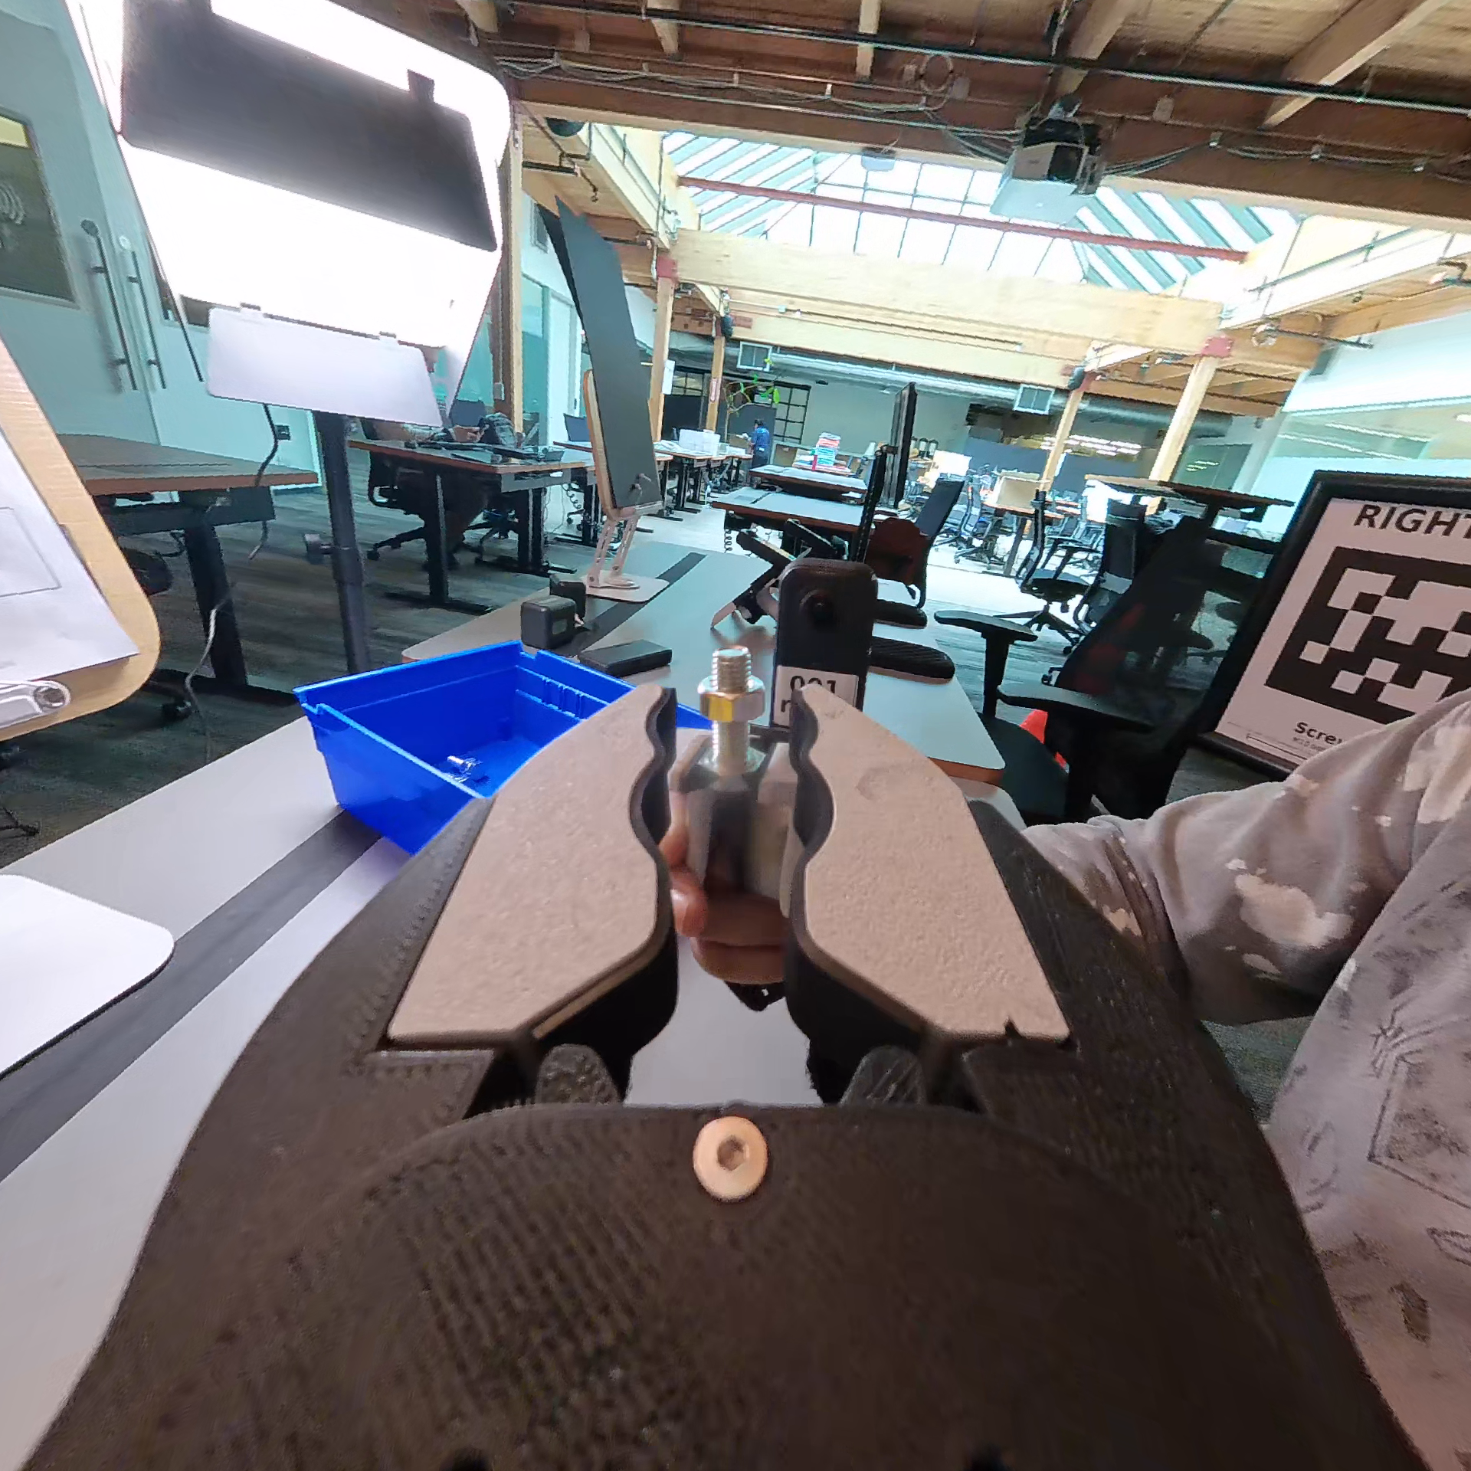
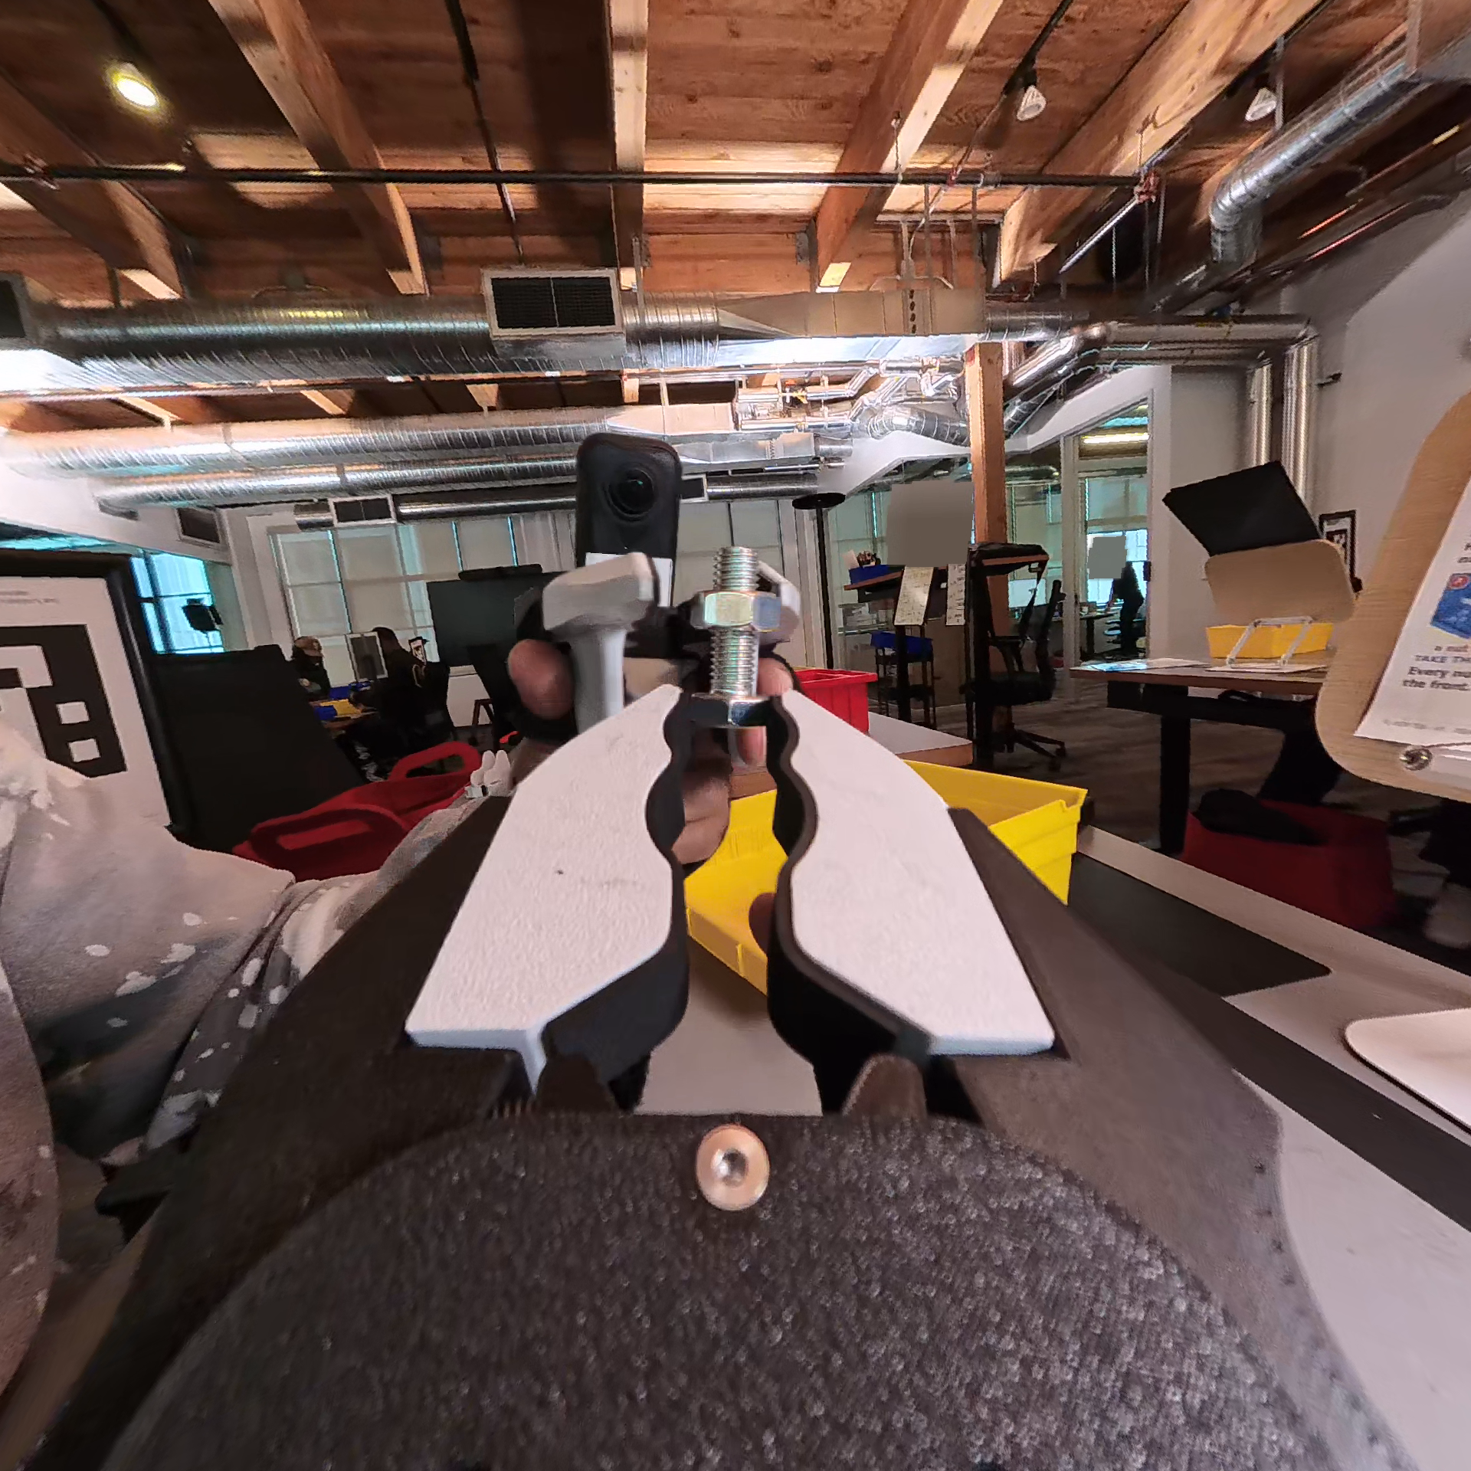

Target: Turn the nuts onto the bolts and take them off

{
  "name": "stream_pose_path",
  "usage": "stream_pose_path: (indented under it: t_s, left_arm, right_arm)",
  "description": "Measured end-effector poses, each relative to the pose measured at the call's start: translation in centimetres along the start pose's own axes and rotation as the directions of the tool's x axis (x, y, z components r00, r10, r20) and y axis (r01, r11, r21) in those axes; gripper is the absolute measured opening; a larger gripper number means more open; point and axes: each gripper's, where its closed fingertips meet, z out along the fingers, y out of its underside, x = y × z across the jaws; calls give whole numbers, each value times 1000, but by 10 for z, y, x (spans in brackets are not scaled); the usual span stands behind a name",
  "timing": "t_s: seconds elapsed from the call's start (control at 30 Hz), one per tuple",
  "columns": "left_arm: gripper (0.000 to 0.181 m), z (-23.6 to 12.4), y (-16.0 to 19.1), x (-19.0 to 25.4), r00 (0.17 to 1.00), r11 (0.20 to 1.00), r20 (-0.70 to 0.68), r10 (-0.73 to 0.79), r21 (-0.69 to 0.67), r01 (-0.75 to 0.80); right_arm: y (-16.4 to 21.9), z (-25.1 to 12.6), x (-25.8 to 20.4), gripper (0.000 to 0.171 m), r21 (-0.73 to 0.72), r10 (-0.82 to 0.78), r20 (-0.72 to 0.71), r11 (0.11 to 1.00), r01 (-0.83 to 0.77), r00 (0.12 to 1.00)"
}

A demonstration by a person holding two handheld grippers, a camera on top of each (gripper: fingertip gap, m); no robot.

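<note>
A silver bolt stands upright with a hex nut threaded partway down it. My right gripper is shut on the bolt's head and holds it above the yellow bin. My left gripper faces it from the other side. Its fingertips straddle the nut with a small gap on each side, so it is open. In the left wrist view the right gripper shows below the nut, with a hand behind it. In the right wrist view the left gripper shows around the nut.
A blue bin holding a loose bolt stands on the grey table to the left. A yellow bin lies under the right gripper, with a red bin behind. A black camera stands upright beyond the bolt. A framed marker board stands at right.
</note>
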Motion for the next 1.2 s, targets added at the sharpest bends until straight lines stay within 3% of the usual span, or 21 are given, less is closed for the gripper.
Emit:
stream_pose_path:
  t_s: [0.27, 0.33, 0.4, 0.63, 0.77, 0.83, 0.9, 1.1, 1.2]
  left_arm:
    - [26, 2, 5, -2, 1000, 1000, 4, 5, -17, -5]
    - [13, -2, 7, -18, 995, 999, 98, 9, -37, -5]
    - [15, -7, 11, -29, 987, 997, 152, 52, -68, -43]
    - [31, 1, 4, 1, 1000, 1000, -21, -14, -17, 14]
    - [32, 3, 9, -4, 1000, 999, 5, -13, -48, 13]
    - [12, -3, 8, -18, 996, 998, 90, -24, -53, 28]
    - [14, -7, 10, -25, 992, 998, 123, 18, -64, -10]
    - [29, 1, 6, -1, 1000, 999, -7, -21, -33, 21]
    - [30, 5, 9, -1, 1000, 999, 3, -12, -46, 12]
  right_arm:
    - [2, 4, -7, 18, 10, -2, 22, 1000, 2, 1000]
    - [-1, 3, -10, 18, 29, 3, 47, 1000, -5, 999]
    - [-5, 2, -14, 18, 41, 8, 66, 999, -11, 998]
    - [2, 4, -7, 18, 4, -7, 14, 1000, 7, 1000]
    - [3, 4, -8, 18, 1, -8, 16, 1000, 8, 1000]
    - [-2, 1, -8, 18, 42, 13, 41, 999, -15, 999]
    - [-8, 0, -10, 18, 58, 19, 57, 998, -23, 998]
    - [-1, 2, -6, 18, 22, -3, 19, 1000, 3, 1000]
    - [2, 4, -9, 18, 8, -16, 17, 1000, 16, 1000]
